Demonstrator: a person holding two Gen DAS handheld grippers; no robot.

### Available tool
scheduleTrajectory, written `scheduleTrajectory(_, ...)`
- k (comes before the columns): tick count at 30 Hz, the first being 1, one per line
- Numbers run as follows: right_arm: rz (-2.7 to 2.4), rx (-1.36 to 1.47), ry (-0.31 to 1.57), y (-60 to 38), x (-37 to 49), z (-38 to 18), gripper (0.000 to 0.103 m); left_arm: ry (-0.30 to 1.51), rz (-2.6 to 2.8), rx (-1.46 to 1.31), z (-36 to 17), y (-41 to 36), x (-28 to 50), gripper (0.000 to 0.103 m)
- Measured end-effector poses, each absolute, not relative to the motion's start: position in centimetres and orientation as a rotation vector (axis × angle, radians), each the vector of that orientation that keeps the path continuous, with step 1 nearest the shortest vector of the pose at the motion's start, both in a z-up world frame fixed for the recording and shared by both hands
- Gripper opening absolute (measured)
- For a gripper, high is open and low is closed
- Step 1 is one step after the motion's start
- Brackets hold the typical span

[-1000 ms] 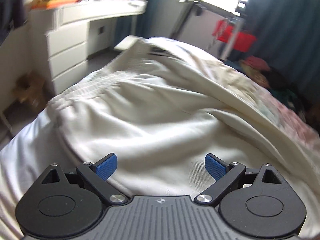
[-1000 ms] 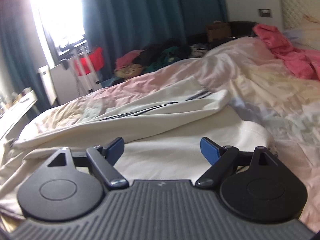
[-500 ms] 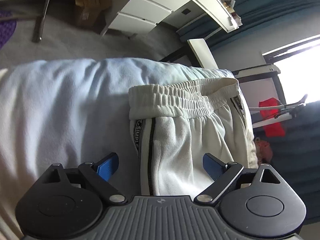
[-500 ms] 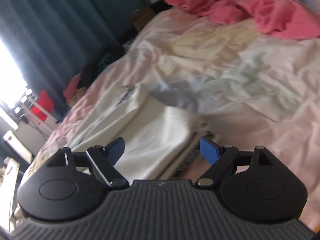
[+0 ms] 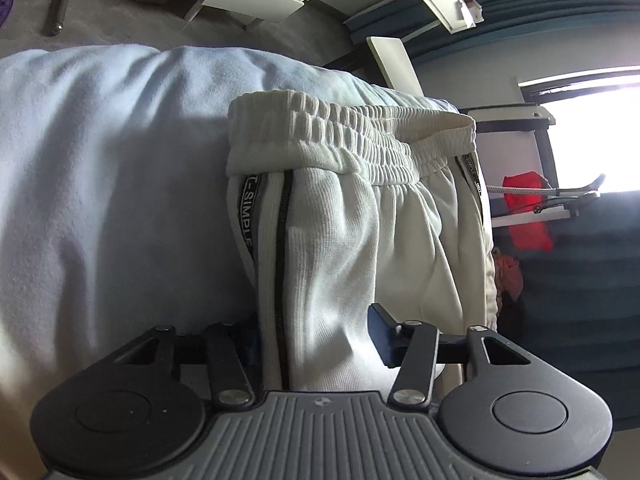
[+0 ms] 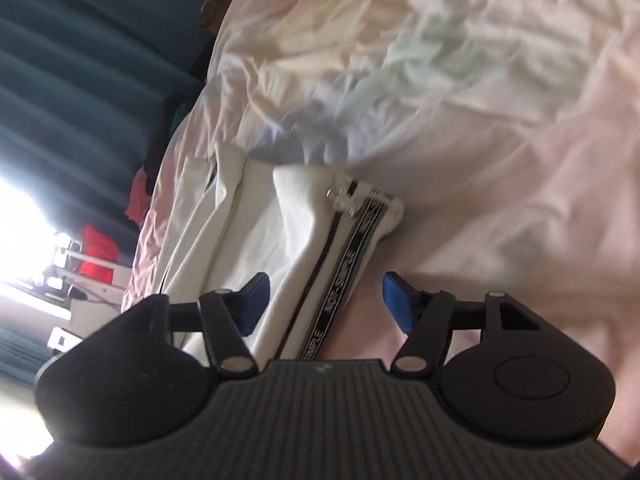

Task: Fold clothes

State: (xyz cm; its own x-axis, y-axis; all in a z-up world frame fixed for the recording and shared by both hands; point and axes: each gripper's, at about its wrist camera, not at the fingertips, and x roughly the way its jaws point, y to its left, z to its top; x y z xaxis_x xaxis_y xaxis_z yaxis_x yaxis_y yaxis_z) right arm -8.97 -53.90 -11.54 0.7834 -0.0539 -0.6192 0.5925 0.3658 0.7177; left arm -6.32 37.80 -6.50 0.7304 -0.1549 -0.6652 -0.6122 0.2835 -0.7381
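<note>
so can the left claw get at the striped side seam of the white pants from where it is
Probably yes. The left claw already straddles the striped seam of the white pants, its jaws have just been closing, and nothing lies between them but the fabric. Whether the pads already press on it is unclear.

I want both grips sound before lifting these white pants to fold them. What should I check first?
1. Left gripper straddles the pants side edge below the waistband: ok; jaws have just been closing, cloth between them.
2. Left pads pressing cloth: cannot tell.
3. Right gripper straddles the striped edge near the cuff: ok; jaws have just been closing.
4. Right pads pressing cloth: not ok, a gap shows.
5. Bed sheet kept out of either grip: cannot tell.
</note>
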Motion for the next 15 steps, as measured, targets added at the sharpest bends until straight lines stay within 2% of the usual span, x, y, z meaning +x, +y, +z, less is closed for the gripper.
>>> scheduleTrajectory(2,-0.455,1.121,0.562,-53.8,-8.1,-11.8,0.062,0.728,0.339,-1.300,-6.9,38.1,-6.4,0.036)
scheduleTrajectory(3,-0.463,1.117,0.565,-53.8,-7.6,-11.9,0.056,0.730,0.341,-1.301,-7.0,38.2,-6.5,0.032)
scheduleTrajectory(5,-0.480,1.113,0.570,-53.8,-6.6,-12.1,0.050,0.731,0.338,-1.290,-6.9,38.1,-6.3,0.024)
scheduleTrajectory(6,-0.488,1.106,0.575,-53.8,-6.1,-12.2,0.036,0.726,0.332,-1.281,-6.8,38.0,-6.3,0.021)
scheduleTrajectory(9,-0.509,1.037,0.569,-53.4,-5.0,-11.7,0.018,0.705,0.316,-1.249,-6.1,37.7,-6.3,0.015)
scheduleTrajectory(15,-0.515,0.991,0.428,-52.4,-6.3,-8.4,0.014,0.636,0.301,-1.205,-4.4,37.1,-7.6,0.011)
